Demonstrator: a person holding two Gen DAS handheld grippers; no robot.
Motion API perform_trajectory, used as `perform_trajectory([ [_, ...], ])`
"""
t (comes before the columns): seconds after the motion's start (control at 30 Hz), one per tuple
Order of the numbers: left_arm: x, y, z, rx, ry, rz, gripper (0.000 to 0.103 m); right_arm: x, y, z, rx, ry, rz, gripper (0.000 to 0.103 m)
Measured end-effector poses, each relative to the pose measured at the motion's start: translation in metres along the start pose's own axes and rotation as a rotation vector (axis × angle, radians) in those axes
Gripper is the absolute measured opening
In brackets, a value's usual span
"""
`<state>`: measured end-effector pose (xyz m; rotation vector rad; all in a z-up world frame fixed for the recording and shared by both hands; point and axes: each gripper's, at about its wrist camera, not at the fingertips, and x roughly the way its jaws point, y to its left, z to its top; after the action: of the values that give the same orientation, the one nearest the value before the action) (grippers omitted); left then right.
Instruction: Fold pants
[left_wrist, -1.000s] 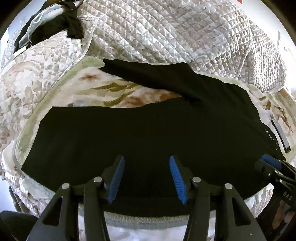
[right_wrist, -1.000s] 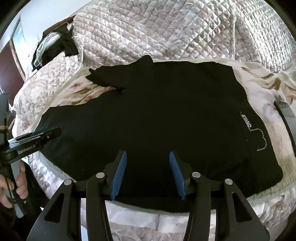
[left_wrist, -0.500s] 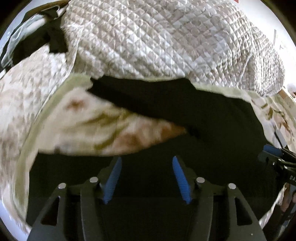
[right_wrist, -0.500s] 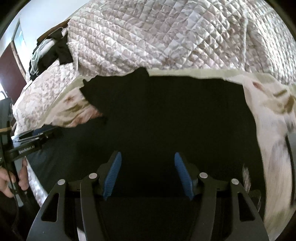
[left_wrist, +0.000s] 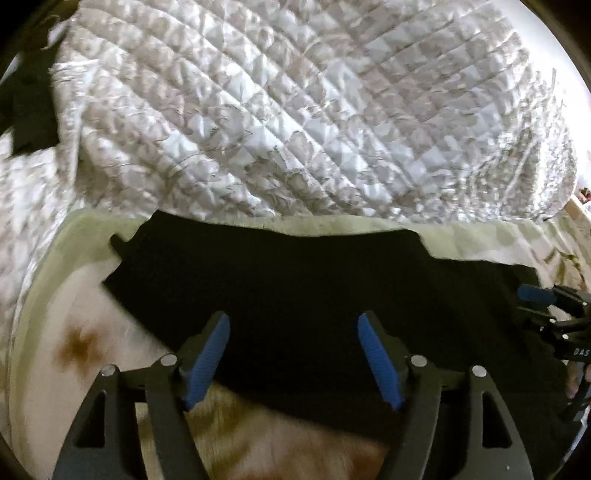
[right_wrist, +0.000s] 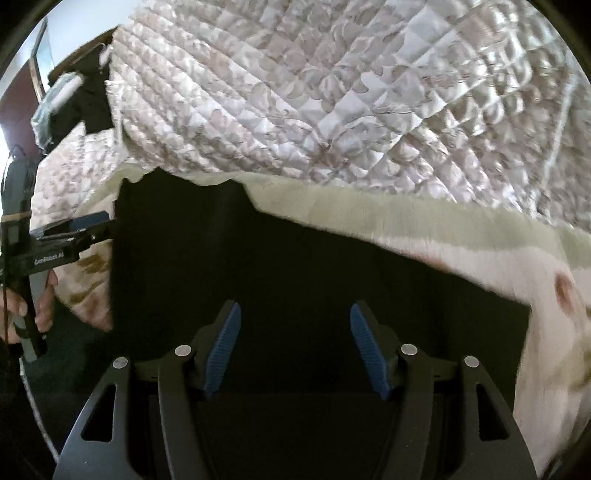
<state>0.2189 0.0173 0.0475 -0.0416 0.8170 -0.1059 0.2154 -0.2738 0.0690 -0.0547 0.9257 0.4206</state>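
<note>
- The black pants (left_wrist: 314, 295) lie spread flat on a floral sheet (left_wrist: 74, 332), their far edge close under the heap of quilted bedspread (left_wrist: 314, 110) bunched up behind.
- The left gripper (left_wrist: 293, 354) hangs over the near part of the pants – its blue pads set wide apart and opening, nothing pinched between them, only dark cloth showing below.
- The right gripper (right_wrist: 295, 347) hovers over the same garment further along, jaws likewise parted and opening, holding nothing.
- Each gripper shows at the edge of the other's view – a person's hand (right_wrist: 40, 299) wraps the left one's handle.
- Dark clothing (right_wrist: 85, 99) sits piled behind the bedspread's far left corner.
</note>
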Motion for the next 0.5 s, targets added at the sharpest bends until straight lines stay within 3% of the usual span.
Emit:
perform_trajectory([
  [0.3, 0.077, 0.004, 0.021, 0.024, 0.083, 0.019, 0.076, 0.070, -0.028, 0.042, -0.080, 0.065, -0.014, 0.065],
  [0.37, 0.080, 0.001, 0.016, 0.044, 0.073, 0.031, 0.076, 0.087, -0.032, 0.042, -0.068, 0.125, 0.004, 0.069],
  [0.4, 0.079, -0.001, 0.015, 0.057, 0.074, 0.041, 0.074, 0.086, -0.031, 0.042, -0.070, 0.112, 0.004, 0.069],
  [0.47, 0.079, -0.007, 0.014, 0.087, 0.079, 0.030, 0.056, 0.085, -0.025, 0.040, -0.085, 0.121, -0.011, 0.061],
  [0.5, 0.079, -0.011, 0.014, 0.107, 0.077, 0.042, 0.045, 0.083, -0.022, 0.039, -0.098, 0.119, -0.023, 0.036],
])
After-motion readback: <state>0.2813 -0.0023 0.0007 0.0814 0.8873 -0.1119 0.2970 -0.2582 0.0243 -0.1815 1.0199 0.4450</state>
